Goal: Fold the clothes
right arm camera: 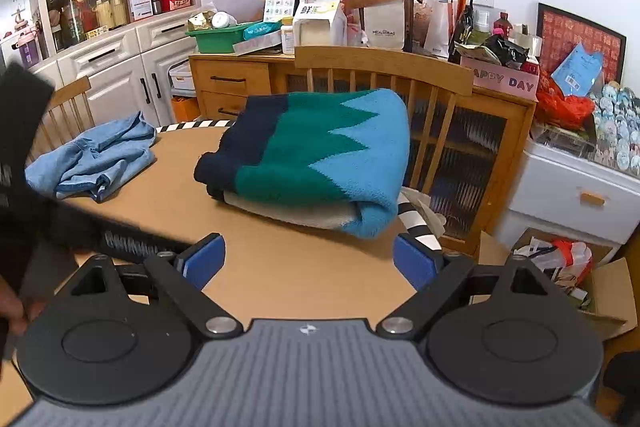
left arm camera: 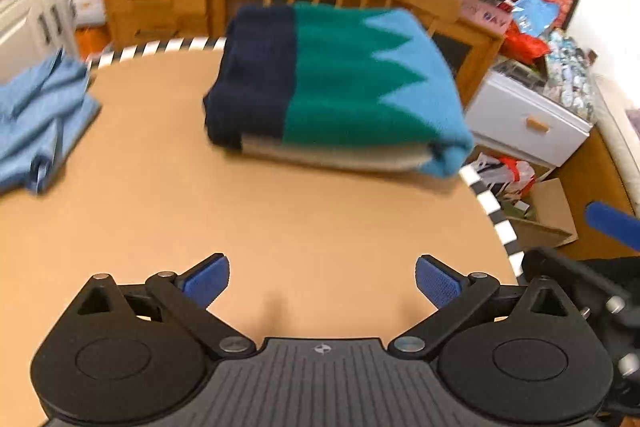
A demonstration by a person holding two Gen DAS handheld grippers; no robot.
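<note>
A folded knit sweater (left arm camera: 336,83), navy, green and light blue, lies on the tan table (left arm camera: 248,219) at its far right edge; it also shows in the right wrist view (right arm camera: 312,155). A crumpled light blue garment (left arm camera: 40,115) lies at the table's left (right arm camera: 96,155). My left gripper (left arm camera: 322,283) is open and empty above the bare table, short of the sweater. My right gripper (right arm camera: 308,259) is open and empty, near the table's right edge in front of the sweater.
A wooden chair (right arm camera: 384,75) stands behind the sweater, against a wooden sideboard (right arm camera: 232,79) piled with boxes and bags. A white drawer unit (right arm camera: 576,195) and a cardboard box (right arm camera: 600,287) sit on the right. The table edge has a striped black-and-white rim (left arm camera: 496,215).
</note>
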